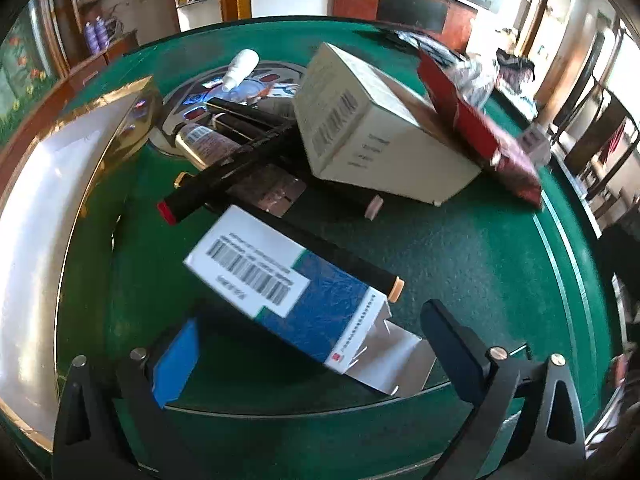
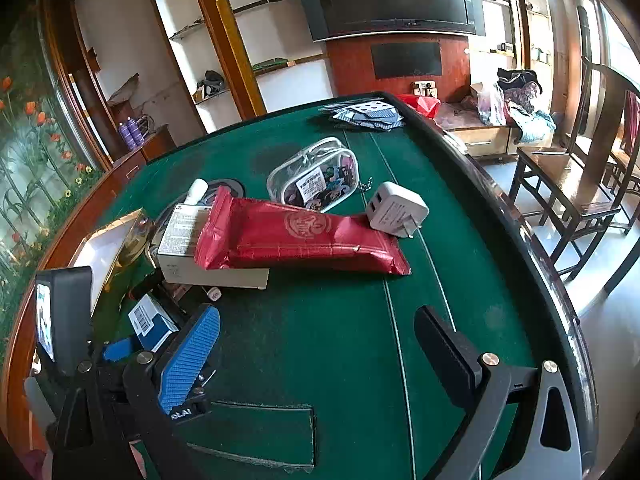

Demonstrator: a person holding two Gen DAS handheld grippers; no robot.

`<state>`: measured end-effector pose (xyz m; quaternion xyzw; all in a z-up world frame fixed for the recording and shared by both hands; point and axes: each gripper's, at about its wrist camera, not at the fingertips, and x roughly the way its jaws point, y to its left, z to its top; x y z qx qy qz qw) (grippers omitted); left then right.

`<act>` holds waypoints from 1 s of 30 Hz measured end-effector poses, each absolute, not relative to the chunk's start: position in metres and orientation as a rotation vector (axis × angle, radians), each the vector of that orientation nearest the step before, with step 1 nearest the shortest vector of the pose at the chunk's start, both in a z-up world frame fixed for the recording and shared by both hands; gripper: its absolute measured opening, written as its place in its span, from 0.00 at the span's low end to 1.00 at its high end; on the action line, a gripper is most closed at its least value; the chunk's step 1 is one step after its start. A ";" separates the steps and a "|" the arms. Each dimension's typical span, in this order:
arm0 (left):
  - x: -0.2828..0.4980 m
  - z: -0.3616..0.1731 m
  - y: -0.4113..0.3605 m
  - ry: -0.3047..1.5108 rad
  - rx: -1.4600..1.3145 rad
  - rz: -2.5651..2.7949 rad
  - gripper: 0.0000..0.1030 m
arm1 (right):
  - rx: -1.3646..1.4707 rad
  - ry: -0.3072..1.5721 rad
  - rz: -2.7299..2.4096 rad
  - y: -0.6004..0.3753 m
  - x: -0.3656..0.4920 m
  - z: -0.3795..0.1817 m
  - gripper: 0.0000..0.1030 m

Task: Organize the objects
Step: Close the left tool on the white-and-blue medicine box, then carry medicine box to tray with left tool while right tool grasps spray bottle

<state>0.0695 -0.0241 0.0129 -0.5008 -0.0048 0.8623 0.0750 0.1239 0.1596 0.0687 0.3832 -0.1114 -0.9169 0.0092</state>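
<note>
Green felt table [image 1: 460,248] was cluttered: markers, a beige carton [image 1: 376,128], a red pouch [image 2: 296,236], a white charger [image 2: 396,208], and a gold-edged tray [image 1: 60,200] at the far left. The left gripper [image 1: 312,344] hung spread wide around the blue and white box [image 1: 280,284] near it, pads not touching as far as I could tell. The right gripper [image 2: 320,344] was also released, over bare felt. Looked like the pick-up step, so next it'd need to sink a bit and clamp the box's long sides, then probably head for the tray
</note>
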 end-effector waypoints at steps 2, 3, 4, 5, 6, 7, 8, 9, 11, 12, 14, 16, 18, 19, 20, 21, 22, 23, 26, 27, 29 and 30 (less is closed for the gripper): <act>0.070 0.016 -0.031 -0.047 -1.499 2.582 0.89 | 1.196 -0.343 -2.855 0.157 0.124 0.069 0.97; 0.072 0.017 -0.035 -0.059 -1.496 2.576 0.84 | 1.196 -0.339 -2.852 0.155 0.124 0.069 0.97; 0.072 0.016 -0.039 -0.070 -1.493 2.570 0.81 | 1.197 -0.331 -2.850 0.153 0.124 0.070 0.97; 0.072 0.017 -0.043 -0.092 -1.489 2.563 0.81 | 1.198 -0.327 -2.850 0.152 0.124 0.070 0.97; 0.072 0.017 -0.049 -0.119 -1.492 2.565 0.81 | 1.198 -0.325 -2.850 0.152 0.124 0.070 0.97; 0.064 0.016 -0.048 -0.119 -1.501 2.572 0.81 | 1.201 -0.326 -2.849 0.150 0.123 0.070 0.97; 0.062 0.016 -0.048 -0.104 -1.518 2.582 0.81 | 1.203 -0.327 -2.847 0.149 0.123 0.069 0.97; 0.059 0.015 -0.044 -0.072 -1.537 2.596 0.81 | 1.206 -0.331 -2.844 0.148 0.122 0.069 0.97; 0.056 0.011 -0.033 0.018 -1.548 2.621 0.85 | 1.210 -0.337 -2.837 0.145 0.121 0.069 0.97; 0.056 0.008 -0.024 0.075 -1.543 2.629 0.87 | 1.211 -0.336 -2.835 0.143 0.121 0.069 0.97; 0.054 0.008 -0.015 0.098 -1.499 2.632 0.89 | 1.215 -0.314 -2.833 0.139 0.122 0.069 0.97; 0.057 0.009 -0.021 0.093 -1.466 2.636 0.83 | 1.221 -0.279 -2.834 0.135 0.123 0.070 0.97; 0.059 0.014 -0.036 0.005 -1.425 2.643 0.65 | 1.221 -0.259 -2.839 0.134 0.123 0.072 0.97; 0.059 0.016 -0.043 -0.032 -1.424 2.638 0.51 | 1.221 -0.252 -2.844 0.133 0.123 0.072 0.97; 0.057 0.018 -0.049 -0.058 -1.424 2.630 0.44 | 1.223 -0.255 -2.846 0.134 0.123 0.073 0.97; 0.057 0.019 -0.055 -0.080 -1.429 2.618 0.31 | 1.223 -0.258 -2.846 0.134 0.122 0.073 0.97; 0.057 0.018 -0.061 -0.097 -1.428 2.593 0.32 | 1.225 -0.267 -2.845 0.134 0.122 0.073 0.97; 0.060 0.019 -0.065 -0.102 -1.427 2.576 0.32 | 1.228 -0.269 -2.842 0.133 0.121 0.072 0.97; 0.068 0.019 -0.069 -0.026 -1.421 2.560 0.32 | 1.242 -0.263 -2.824 0.128 0.118 0.069 0.97; 0.070 0.018 -0.068 0.015 -1.416 2.563 0.34 | 1.246 -0.260 -2.817 0.125 0.117 0.068 0.97; 0.070 0.016 -0.053 0.085 -1.406 2.556 0.56 | 1.251 -0.256 -2.803 0.120 0.116 0.067 0.97; 0.070 0.013 -0.045 0.128 -1.410 2.541 0.70 | 1.258 -0.251 -2.799 0.118 0.115 0.067 0.97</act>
